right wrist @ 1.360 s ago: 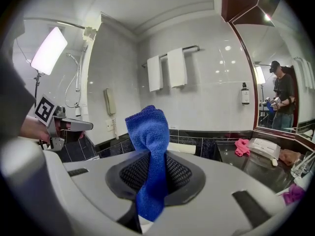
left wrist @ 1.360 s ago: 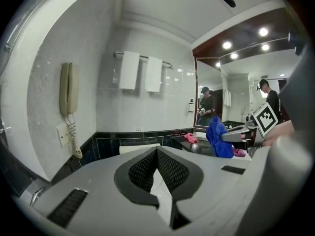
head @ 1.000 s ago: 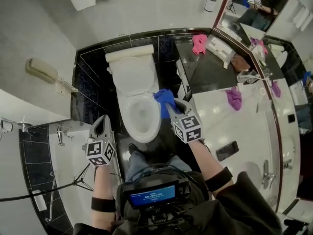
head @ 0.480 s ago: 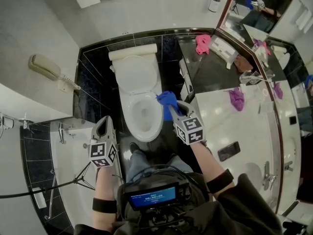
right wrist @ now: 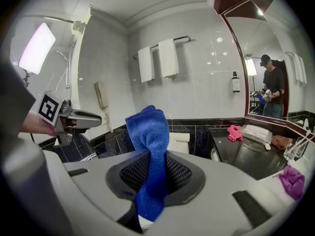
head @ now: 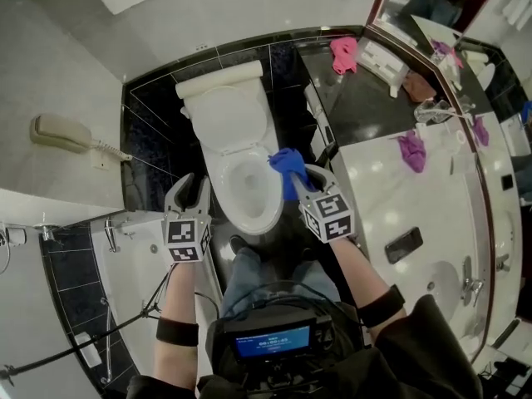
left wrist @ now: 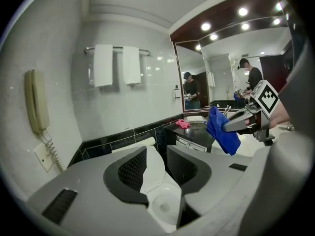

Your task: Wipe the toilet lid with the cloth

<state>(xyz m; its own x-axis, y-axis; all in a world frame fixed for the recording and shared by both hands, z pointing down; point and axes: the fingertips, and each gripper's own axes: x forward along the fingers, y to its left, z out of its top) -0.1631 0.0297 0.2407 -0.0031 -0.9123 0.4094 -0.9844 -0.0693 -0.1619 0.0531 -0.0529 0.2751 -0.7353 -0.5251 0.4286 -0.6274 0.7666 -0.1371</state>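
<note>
— Is your light good?
— Yes, you're bright and even. A lamp panel (right wrist: 37, 47) blows out white, spotlights (left wrist: 242, 12) flare, glare spots the counter (head: 399, 206), and your gripper views bow and darken at the corners.

Fuzzy cloth (right wrist: 147, 132), glossy smooth toilet lid (head: 226, 119)

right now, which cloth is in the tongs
The blue cloth, pinched in the right tongs. The pink cloth and the purple cloth lie loose, ungripped.
</note>
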